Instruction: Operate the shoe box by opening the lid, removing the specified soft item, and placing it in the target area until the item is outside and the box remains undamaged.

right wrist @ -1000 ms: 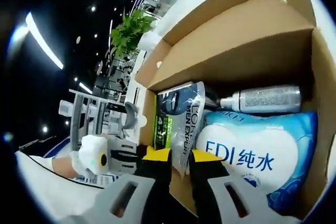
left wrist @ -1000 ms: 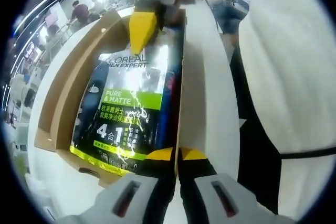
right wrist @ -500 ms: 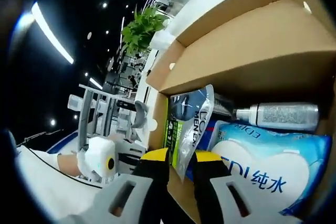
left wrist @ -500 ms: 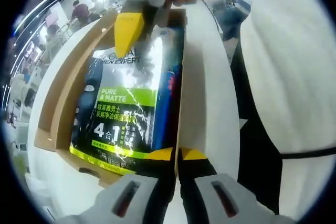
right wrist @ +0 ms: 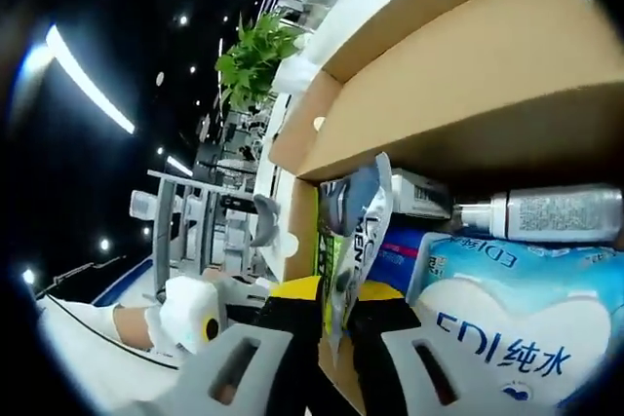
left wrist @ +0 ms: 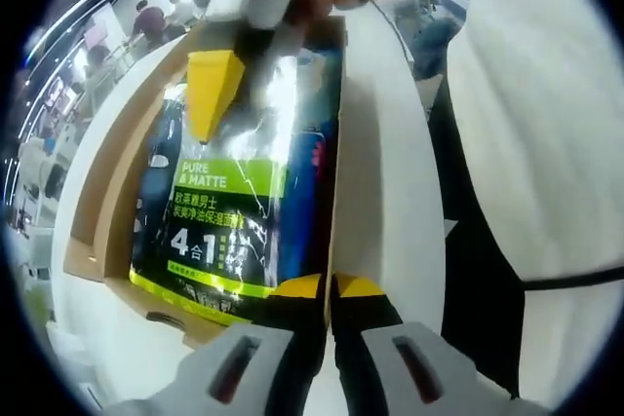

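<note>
While the lid of the brown cardboard shoe box (left wrist: 107, 192) stands open, we judge the task about half done: the soft item is gripped but not yet out, and the placing is left. Our right gripper (right wrist: 336, 304) has its yellow-tipped jaws pinched shut on the top edge of the glossy black-and-green soft pouch (left wrist: 229, 211), which hangs partly raised with its lower end inside the box. Our left gripper (left wrist: 330, 289) has its jaws closed on the box's near right wall, steadying it.

The right gripper view adds what lies deeper in the box: a silver spray bottle (right wrist: 546, 213) and a blue-and-white wipes pack (right wrist: 507, 323). The left gripper view gives the pouch's printed face and the white table (left wrist: 385, 143).
</note>
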